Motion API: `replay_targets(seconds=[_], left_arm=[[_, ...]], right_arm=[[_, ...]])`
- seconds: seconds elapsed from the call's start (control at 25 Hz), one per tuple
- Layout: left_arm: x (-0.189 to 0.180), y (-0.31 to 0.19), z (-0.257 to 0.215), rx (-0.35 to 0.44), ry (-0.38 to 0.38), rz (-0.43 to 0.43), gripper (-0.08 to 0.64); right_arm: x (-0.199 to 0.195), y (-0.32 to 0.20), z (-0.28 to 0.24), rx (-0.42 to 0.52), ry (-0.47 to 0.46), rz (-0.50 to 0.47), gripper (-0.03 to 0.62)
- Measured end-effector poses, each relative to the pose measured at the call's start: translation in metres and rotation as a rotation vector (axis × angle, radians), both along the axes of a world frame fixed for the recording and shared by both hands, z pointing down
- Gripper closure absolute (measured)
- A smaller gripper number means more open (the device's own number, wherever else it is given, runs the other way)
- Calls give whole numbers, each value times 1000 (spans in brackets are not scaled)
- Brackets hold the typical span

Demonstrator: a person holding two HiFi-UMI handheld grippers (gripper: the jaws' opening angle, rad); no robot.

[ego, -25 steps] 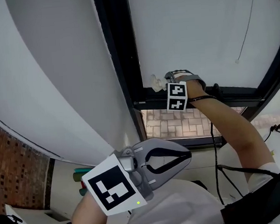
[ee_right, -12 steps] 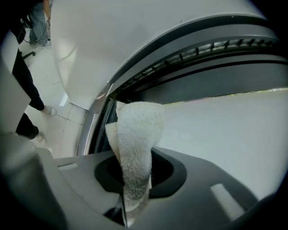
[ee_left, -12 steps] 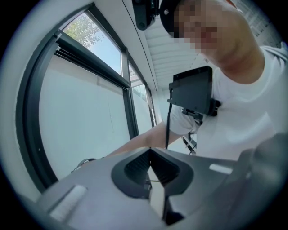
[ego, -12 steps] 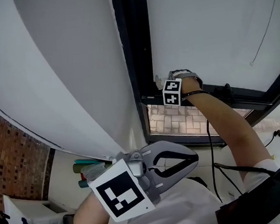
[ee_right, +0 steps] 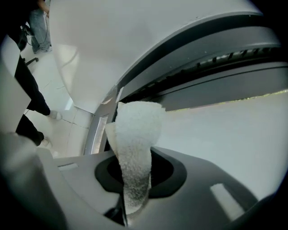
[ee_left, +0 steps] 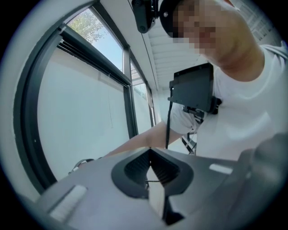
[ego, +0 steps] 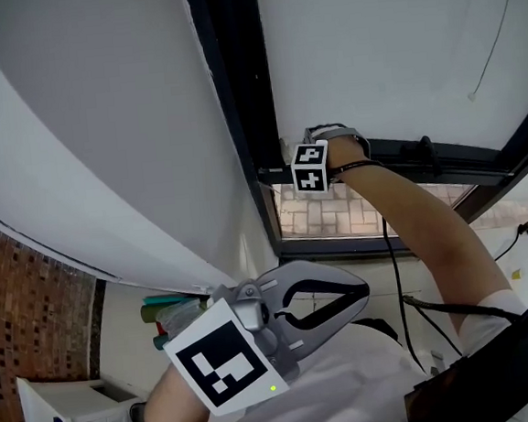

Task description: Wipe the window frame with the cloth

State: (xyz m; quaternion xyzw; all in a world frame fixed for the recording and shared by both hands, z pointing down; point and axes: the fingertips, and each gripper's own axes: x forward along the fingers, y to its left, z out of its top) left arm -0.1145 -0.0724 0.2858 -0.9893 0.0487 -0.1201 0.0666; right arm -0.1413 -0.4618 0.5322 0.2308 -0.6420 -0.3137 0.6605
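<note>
Dark window frame (ego: 239,88), nubbly white cloth (ee_right: 135,148)

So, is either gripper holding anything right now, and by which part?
The right gripper pinches a white fluffy cloth by one end; the rest sticks out past the jaws. The left gripper is shut on nothing.

Soft, even daylight comes through the window glass (ego: 387,48) beyond the right gripper (ee_right: 135,193). Shadows are faint. Both gripper views bulge round, with dark corners. Close to the left gripper (ee_left: 153,193) all is blurry; the cloth (ee_right: 135,134) looks sharp at its tip and fuzzy lower down.
</note>
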Motion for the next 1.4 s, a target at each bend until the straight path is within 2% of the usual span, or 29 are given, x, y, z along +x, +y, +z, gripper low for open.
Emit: replay_targets(seconds=[0.32, 0.44, 0.52, 0.68, 0.76, 0.96, 1.12, 1.24, 1.4], left_arm=[[32, 12, 4, -14, 8, 108, 537], [49, 15, 6, -3, 3, 143, 537], [64, 16, 7, 9, 9, 176, 537], [95, 14, 9, 41, 9, 210, 537], [115, 13, 8, 40, 23, 212, 537], [173, 17, 1, 20, 60, 261, 537], [210, 23, 5, 5, 46, 254, 537], [231, 24, 7, -6, 39, 233, 537], [251, 18, 12, -18, 28, 177, 537]], right_arm=[[14, 69, 3, -74, -41, -51, 525], [27, 107, -13, -54, -101, -77, 525], [52, 130, -32, -15, -136, -76, 525], [124, 162, -68, 55, -196, -23, 525], [174, 170, -79, 77, -197, 29, 525], [333, 169, -96, 141, -140, 212, 525], [434, 158, -87, 144, -94, 297, 525], [487, 144, -80, 161, -66, 320, 525], [530, 116, -71, 175, -44, 324, 525]])
